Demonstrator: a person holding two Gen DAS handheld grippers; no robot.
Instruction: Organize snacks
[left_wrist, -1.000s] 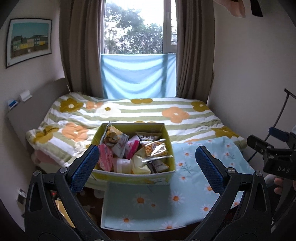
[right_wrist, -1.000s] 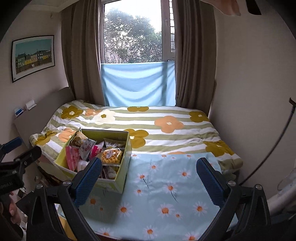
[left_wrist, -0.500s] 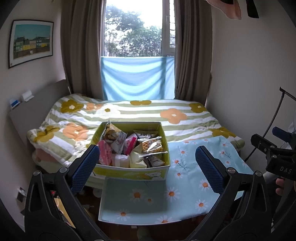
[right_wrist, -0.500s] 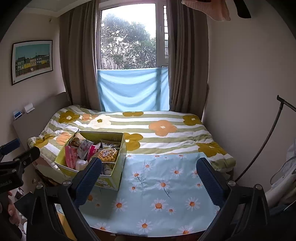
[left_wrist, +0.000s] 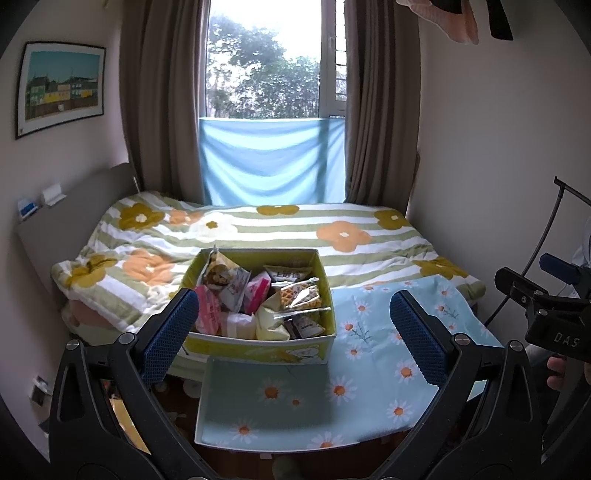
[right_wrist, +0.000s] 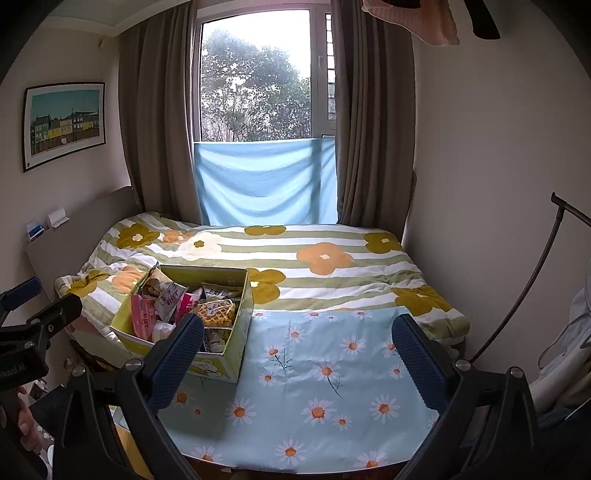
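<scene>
Snack box on bed, both grippers clear.
Left gripper (left_wrist: 293, 338) and right gripper (right_wrist: 299, 356) released, holding nothing; box (left_wrist: 258, 349) full of snack packets (left_wrist: 299, 295).

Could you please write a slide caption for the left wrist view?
Open left hand-held gripper faces a snack box on a daisy cloth.

My right gripper (right_wrist: 299, 356) hangs with its jaws spread wide and nothing between them. Beyond my fingertips lies a light blue daisy cloth (right_wrist: 314, 369), spread flat. Behind my left finger (right_wrist: 177, 354), and partly hidden by it, sits a yellow-green snack box (right_wrist: 236, 332) crammed with packets; a waffle packet (right_wrist: 218, 314) rests on top. Farther ahead stretches the striped flower quilt (right_wrist: 295, 258). The left gripper (right_wrist: 26, 325) shows at my far left edge.
</scene>
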